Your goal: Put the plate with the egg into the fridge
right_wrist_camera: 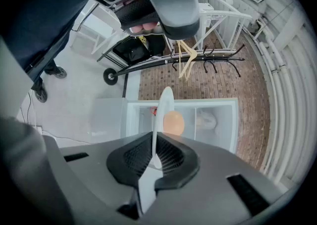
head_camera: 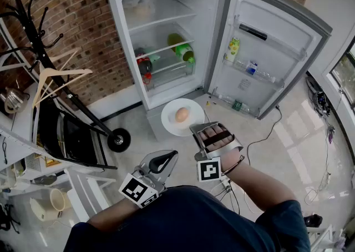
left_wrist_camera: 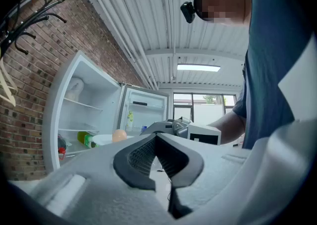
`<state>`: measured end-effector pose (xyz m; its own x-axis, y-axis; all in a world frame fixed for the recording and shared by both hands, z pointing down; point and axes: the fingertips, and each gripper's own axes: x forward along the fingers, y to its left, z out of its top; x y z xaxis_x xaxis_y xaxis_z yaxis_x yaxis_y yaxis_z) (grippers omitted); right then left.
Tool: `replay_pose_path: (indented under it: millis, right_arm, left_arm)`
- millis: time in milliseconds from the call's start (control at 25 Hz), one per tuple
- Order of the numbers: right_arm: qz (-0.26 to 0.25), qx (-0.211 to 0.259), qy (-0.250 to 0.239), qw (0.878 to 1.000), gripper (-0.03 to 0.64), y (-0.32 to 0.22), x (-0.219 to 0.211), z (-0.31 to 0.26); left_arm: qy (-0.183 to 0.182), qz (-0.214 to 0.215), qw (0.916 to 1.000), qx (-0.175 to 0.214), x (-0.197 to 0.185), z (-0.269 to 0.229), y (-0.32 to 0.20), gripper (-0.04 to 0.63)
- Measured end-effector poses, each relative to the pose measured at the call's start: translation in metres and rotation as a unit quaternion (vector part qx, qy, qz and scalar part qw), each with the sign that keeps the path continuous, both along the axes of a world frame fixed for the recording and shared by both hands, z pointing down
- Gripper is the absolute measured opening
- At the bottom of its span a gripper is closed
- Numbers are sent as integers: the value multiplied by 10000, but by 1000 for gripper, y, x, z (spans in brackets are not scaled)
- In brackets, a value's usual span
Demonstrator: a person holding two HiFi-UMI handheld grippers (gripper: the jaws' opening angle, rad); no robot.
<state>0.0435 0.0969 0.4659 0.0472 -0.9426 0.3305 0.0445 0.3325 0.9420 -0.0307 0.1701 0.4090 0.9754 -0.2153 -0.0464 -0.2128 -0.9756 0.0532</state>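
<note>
A white plate [head_camera: 176, 117] carries a brown egg [head_camera: 182, 114] and hangs level in front of the open fridge [head_camera: 166, 40], low near its bottom edge. My right gripper [head_camera: 195, 128] is shut on the plate's near rim. In the right gripper view the plate [right_wrist_camera: 164, 105] stands edge-on between the pads, with the egg [right_wrist_camera: 173, 122] beside it and the fridge interior behind. My left gripper [head_camera: 165, 160] is lower and to the left, shut with nothing in it. In the left gripper view its jaws [left_wrist_camera: 156, 137] point toward the fridge, and the plate [left_wrist_camera: 101, 140] and egg [left_wrist_camera: 119, 135] show beyond them.
The fridge door [head_camera: 266, 45] is swung wide to the right, with bottles on its racks. A green bottle [head_camera: 181, 46] and a red-capped item [head_camera: 145, 66] lie on the middle shelves; the top shelf holds a pale bag. A coat rack with hangers [head_camera: 52, 76] stands left. Cables [head_camera: 266, 131] run across the floor at right.
</note>
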Motion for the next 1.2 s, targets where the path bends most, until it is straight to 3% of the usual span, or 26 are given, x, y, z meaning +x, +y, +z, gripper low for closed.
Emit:
replay_pose_path:
  millis: [1200]
  right_arm:
    - [-425, -29, -188, 9989, 23, -16, 42, 25]
  left_arm:
    - [-162, -394, 9991, -12, 53, 16, -4, -2]
